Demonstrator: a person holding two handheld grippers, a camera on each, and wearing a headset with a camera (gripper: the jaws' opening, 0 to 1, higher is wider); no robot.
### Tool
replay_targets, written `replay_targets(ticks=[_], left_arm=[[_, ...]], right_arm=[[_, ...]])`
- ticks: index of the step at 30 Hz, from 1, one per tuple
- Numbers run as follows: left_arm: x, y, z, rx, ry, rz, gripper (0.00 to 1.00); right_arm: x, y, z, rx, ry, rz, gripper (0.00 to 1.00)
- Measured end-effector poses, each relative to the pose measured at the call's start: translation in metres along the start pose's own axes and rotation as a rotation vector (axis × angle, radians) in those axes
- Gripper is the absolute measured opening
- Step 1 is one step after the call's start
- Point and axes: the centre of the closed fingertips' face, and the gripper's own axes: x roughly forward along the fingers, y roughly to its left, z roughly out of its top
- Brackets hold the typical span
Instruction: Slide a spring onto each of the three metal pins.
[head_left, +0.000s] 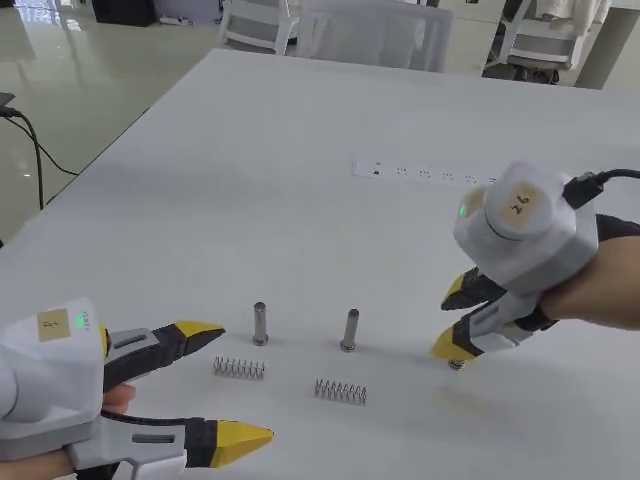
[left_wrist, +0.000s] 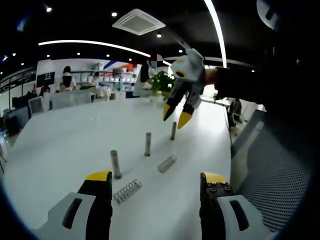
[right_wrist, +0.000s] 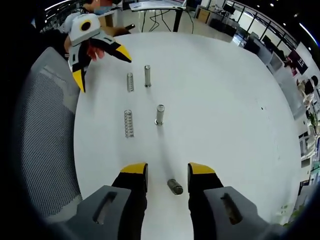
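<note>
Steel pin (right_wrist: 175, 186) sits between the right hand-held gripper's (right_wrist: 167, 170) spread jaws; next, likely, the spread left hand-held gripper (left_wrist: 156, 177) pinches the spring (left_wrist: 126, 191) ahead.

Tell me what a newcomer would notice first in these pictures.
The yellow-tipped grippers stand out. The left gripper is open at the near edge of the white table, and the right gripper is open around the third pin. Between them the left pin and middle pin stand upright, with the left spring and right spring lying before them.
</note>
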Motion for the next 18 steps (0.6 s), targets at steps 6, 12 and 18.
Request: replay_targets(ticks=[6, 12, 18], left_arm=[[0.0, -0.001, 0.0, 0.001, 0.0, -0.003, 0.67], [0.001, -0.003, 0.0, 0.003, 0.003, -0.008, 0.67], [0.002, -0.004, -0.001, 0.002, 0.004, -0.01, 0.66]], right_arm=[[0.004, 0.016, 0.012, -0.03, -0.014, 0.03, 0.29], [0.013, 0.031, 0.019, -0.058, -0.009, 0.062, 0.26], [0.02, 0.045, 0.026, -0.082, -0.008, 0.092, 0.24]])
